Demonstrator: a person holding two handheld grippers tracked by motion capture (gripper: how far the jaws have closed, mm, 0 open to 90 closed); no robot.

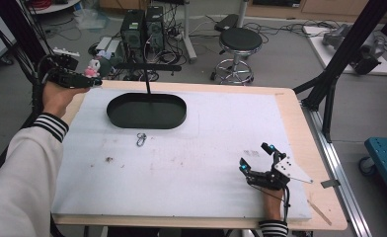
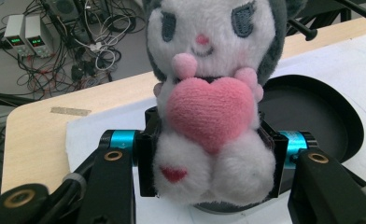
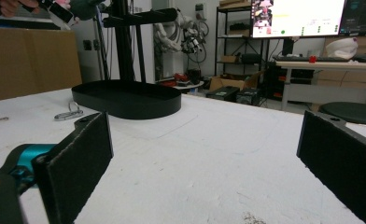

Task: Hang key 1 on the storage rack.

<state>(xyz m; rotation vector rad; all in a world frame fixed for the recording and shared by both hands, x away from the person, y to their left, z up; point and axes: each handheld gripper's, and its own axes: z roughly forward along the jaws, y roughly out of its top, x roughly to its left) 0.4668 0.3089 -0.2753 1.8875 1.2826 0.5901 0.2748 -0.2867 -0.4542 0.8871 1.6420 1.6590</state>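
A white and grey plush toy [image 2: 209,88] hugging a pink heart sits between the pads of my left gripper [image 2: 209,158], which is shut on its lower body. In the high view the left gripper [image 1: 94,79] holds the plush toy [image 1: 92,67] in the air over the table's far left corner, left of the black oval tray [image 1: 147,112]. A thin black post [image 1: 147,81] with a crossbar rises from that tray. My right gripper [image 1: 254,156] rests low on the white mat near the front right, open, with nothing between its jaws [image 3: 204,158].
A small metal clip [image 1: 141,139] lies on the white mat [image 1: 191,163] just in front of the tray; the right gripper view shows this clip [image 3: 69,113] beside the tray [image 3: 125,100]. Beyond the table's far edge stand a stool [image 1: 237,47], computers and cables.
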